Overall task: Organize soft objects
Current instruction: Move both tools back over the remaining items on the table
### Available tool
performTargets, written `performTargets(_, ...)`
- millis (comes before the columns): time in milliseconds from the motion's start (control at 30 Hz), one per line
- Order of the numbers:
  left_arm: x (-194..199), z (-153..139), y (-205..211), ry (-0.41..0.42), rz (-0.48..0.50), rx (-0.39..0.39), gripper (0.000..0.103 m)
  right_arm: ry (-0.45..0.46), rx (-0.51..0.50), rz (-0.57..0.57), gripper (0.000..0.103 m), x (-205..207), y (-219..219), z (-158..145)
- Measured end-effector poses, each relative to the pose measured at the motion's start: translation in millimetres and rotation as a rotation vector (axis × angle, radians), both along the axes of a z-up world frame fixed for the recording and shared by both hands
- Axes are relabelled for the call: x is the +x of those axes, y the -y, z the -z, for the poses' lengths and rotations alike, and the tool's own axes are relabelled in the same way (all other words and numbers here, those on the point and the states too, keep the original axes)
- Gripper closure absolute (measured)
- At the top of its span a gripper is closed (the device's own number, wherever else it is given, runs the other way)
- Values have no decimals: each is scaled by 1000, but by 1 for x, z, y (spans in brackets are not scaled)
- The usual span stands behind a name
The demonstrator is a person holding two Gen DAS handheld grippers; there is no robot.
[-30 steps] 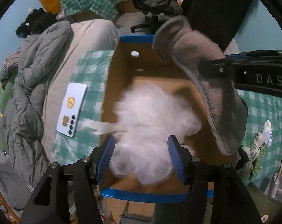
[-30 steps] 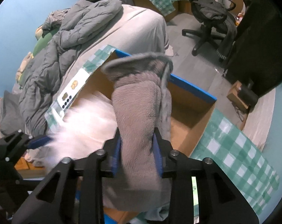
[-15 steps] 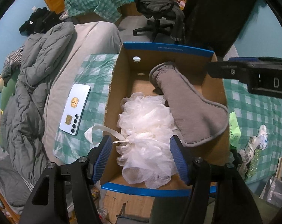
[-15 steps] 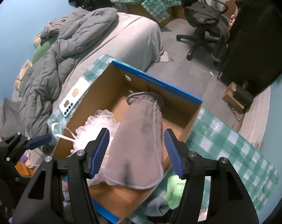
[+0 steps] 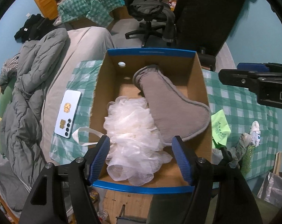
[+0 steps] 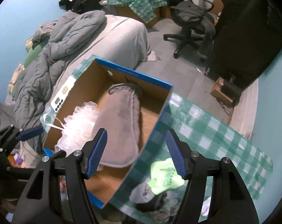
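Note:
A cardboard box with blue rims (image 5: 150, 53) (image 6: 159, 110) stands on a green checked cloth. Inside lie a white mesh bath pouf (image 5: 129, 132) (image 6: 77, 123) and a grey plush slipper (image 5: 170, 104) (image 6: 120, 123) that leans on the box's right side. My left gripper (image 5: 142, 156) is open and empty above the box's near edge. My right gripper (image 6: 137, 153) is open and empty above the box's right wall; it shows in the left wrist view (image 5: 253, 80) at the right. A pile of soft items, with a light green cloth (image 6: 167, 175) (image 5: 219, 127), lies right of the box.
A phone (image 5: 68, 112) lies on the checked cloth (image 5: 240, 104) left of the box. A bed with a grey quilt (image 5: 28, 82) is at the left. An office chair (image 6: 189, 24) and a dark cabinet (image 6: 243, 37) stand beyond.
My right gripper opened and let the grey slipper drop into the box beside the pouf, then drew back to the right. My left gripper rose a little above the pouf.

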State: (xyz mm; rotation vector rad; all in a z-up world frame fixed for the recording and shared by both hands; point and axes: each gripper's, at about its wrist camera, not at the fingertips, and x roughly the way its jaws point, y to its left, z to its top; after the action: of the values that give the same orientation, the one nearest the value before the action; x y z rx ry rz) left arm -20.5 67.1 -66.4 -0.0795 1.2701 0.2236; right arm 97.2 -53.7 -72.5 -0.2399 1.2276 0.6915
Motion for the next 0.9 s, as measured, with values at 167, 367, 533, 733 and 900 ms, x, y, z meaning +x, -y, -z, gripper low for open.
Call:
performTargets(167,3,-1,16,0,29,-4,32,8,-1,32,37,-1,23,-5)
performTargets(367,8,0,38,-6,76,-6,32,1,-14,87,37,0,59,-5)
performTargets(533,10,2,58,-14,119,-13,32,-11,-30,128,37,-1,88,0)
performTargets(733,14,8,83,-35,181,-15,32,-32,-50,185,37,-6,124,7)
performTargets(900,21,13,104,-50,232,-24,31,-42,-58,236,37,-9,152,11)
